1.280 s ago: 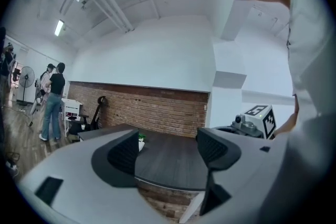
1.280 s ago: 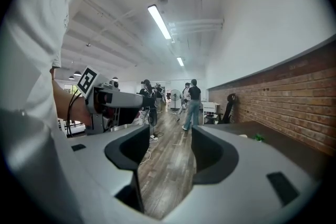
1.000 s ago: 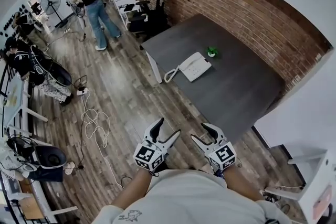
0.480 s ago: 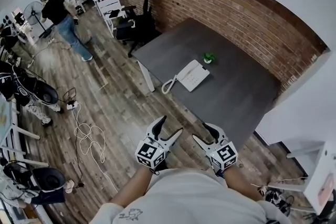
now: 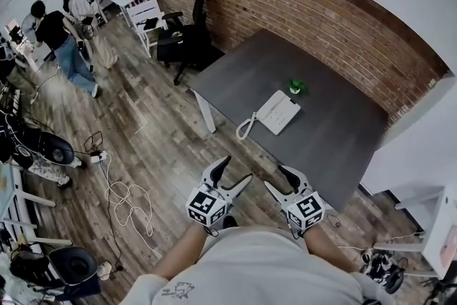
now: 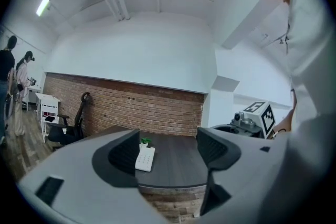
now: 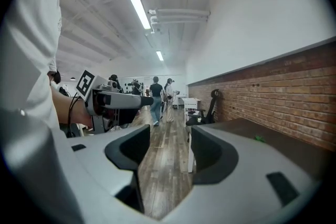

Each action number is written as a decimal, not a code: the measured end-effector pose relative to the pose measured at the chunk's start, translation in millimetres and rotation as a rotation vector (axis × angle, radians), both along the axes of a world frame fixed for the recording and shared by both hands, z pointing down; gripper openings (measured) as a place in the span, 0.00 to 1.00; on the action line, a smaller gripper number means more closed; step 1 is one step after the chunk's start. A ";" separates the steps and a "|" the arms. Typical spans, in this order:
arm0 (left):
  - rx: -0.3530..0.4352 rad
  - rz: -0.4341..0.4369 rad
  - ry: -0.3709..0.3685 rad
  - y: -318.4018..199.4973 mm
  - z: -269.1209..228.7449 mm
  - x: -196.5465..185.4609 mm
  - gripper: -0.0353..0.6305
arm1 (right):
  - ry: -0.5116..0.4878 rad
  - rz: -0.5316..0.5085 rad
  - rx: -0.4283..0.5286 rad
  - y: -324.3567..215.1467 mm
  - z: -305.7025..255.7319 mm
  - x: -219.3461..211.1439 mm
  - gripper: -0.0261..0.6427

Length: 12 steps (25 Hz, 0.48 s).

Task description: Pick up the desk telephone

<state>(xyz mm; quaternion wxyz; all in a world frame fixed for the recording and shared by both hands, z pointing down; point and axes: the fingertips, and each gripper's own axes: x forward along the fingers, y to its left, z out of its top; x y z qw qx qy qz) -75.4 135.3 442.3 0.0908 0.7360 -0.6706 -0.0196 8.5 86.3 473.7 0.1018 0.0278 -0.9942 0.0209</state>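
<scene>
White plastic desk telephone [image 5: 278, 113], flat rectangle, long axis diagonal lower-left to upper-right on dark matte table [image 5: 335, 139]; coiled cord [image 5: 245, 129] lower-left. L gripper [image 5: 234, 171] & R gripper [image 5: 278, 178]: jaws wide, empty.

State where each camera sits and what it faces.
Head view: on the person's head, looking down on the desk telephone, dark table, forearms, left gripper and right gripper.
Left gripper view: on that gripper, facing the distant telephone past open jaws; right gripper alongside.
Right gripper view: on that gripper, facing down the room past open jaws; left gripper alongside.
Shared: the telephone, in head and left gripper views.
</scene>
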 end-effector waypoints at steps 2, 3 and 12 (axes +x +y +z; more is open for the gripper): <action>-0.001 0.016 -0.001 5.0 1.0 -16.3 0.58 | 0.003 0.021 -0.001 3.6 1.4 -15.5 0.41; -0.001 0.023 -0.001 7.3 1.6 -23.7 0.58 | 0.007 0.036 0.000 4.6 2.0 -22.3 0.41; -0.010 0.085 0.004 20.8 11.2 -69.6 0.58 | 0.015 0.122 -0.044 15.3 11.6 -62.2 0.41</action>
